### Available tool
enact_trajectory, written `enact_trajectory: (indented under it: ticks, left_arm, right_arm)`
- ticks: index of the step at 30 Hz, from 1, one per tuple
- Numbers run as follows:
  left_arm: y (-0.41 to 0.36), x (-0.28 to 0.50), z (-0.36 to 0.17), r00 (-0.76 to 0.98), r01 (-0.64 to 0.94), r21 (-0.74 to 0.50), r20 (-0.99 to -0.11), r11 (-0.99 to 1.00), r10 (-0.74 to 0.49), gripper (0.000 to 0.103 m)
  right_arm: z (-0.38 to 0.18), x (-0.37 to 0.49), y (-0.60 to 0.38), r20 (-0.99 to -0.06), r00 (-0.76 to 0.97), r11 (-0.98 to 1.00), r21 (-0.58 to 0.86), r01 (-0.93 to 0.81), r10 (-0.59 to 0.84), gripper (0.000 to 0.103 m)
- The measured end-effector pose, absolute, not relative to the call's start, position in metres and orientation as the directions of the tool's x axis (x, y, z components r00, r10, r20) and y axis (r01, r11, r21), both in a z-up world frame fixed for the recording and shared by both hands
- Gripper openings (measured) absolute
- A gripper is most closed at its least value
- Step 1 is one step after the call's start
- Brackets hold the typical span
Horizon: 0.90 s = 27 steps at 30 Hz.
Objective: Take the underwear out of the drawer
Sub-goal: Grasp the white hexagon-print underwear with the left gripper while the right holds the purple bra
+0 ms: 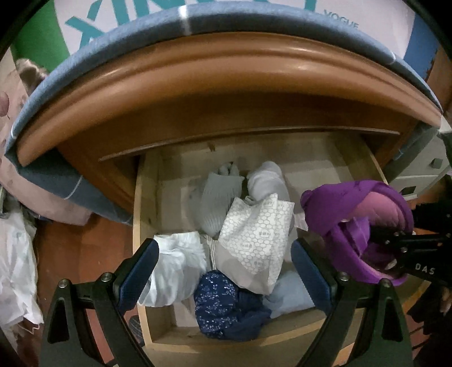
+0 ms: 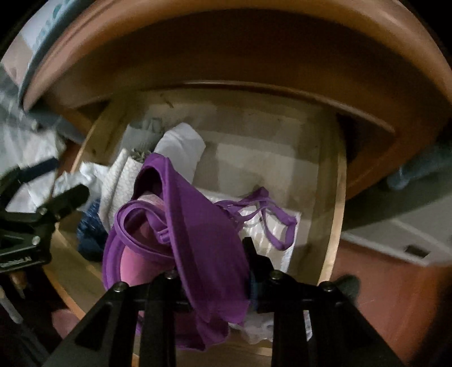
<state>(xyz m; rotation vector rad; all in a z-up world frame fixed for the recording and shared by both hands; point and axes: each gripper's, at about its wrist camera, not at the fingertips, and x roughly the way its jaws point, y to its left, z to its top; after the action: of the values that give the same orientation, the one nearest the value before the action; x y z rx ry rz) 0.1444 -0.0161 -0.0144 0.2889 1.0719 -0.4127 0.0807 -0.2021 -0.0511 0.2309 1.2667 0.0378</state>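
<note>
A pale wooden drawer (image 1: 147, 203) stands pulled open under a brown wooden top. It holds folded white, grey and dark blue dotted garments (image 1: 217, 296) and a white patterned bag (image 1: 254, 240). My right gripper (image 2: 209, 271) is shut on a purple bra (image 2: 197, 234) with pink cup lining, held above the drawer's right part; its straps (image 2: 271, 214) trail down onto a white garment. The bra (image 1: 358, 220) and right gripper (image 1: 406, 248) show at the right of the left wrist view. My left gripper (image 1: 226, 271) is open and empty above the drawer's front.
The drawer's right rear floor (image 2: 268, 152) is bare. A blue-edged cushion (image 1: 197, 25) lies on the wooden top (image 1: 197, 73). White cloth (image 1: 17, 268) lies on the reddish floor at left. A grey cabinet (image 2: 395, 240) stands at right.
</note>
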Motion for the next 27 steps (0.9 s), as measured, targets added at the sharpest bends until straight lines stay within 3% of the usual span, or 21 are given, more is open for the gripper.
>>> enact_trajectory:
  ticks: [5, 9, 23, 27]
  left_arm:
    - [-0.011, 0.146, -0.016, 0.368, 0.462, -0.022, -0.905, 0.887, -0.214, 0.094]
    - [-0.021, 0.14, -0.018, 0.309, 0.496, -0.062, -0.92, 0.866, -0.242, 0.103]
    - [-0.045, 0.175, -0.061, 0.117, 0.447, -0.059, -0.985, 0.892, -0.124, 0.102]
    - [-0.045, 0.185, -0.069, 0.097, 0.42, -0.07, -0.988, 0.905, -0.121, 0.095]
  right_arm:
    - [-0.054, 0.069, -0.21, -0.914, 0.331, 0.948, 0.291, 0.131, 0.235, 0.026]
    - [-0.058, 0.068, -0.213, -0.906, 0.329, 0.937, 0.324, 0.13, 0.267, 0.026]
    - [-0.052, 0.059, -0.219, -0.895, 0.33, 0.921, 0.362, 0.147, 0.299, 0.026]
    - [-0.053, 0.058, -0.217, -0.896, 0.328, 0.921, 0.361, 0.145, 0.3, 0.026]
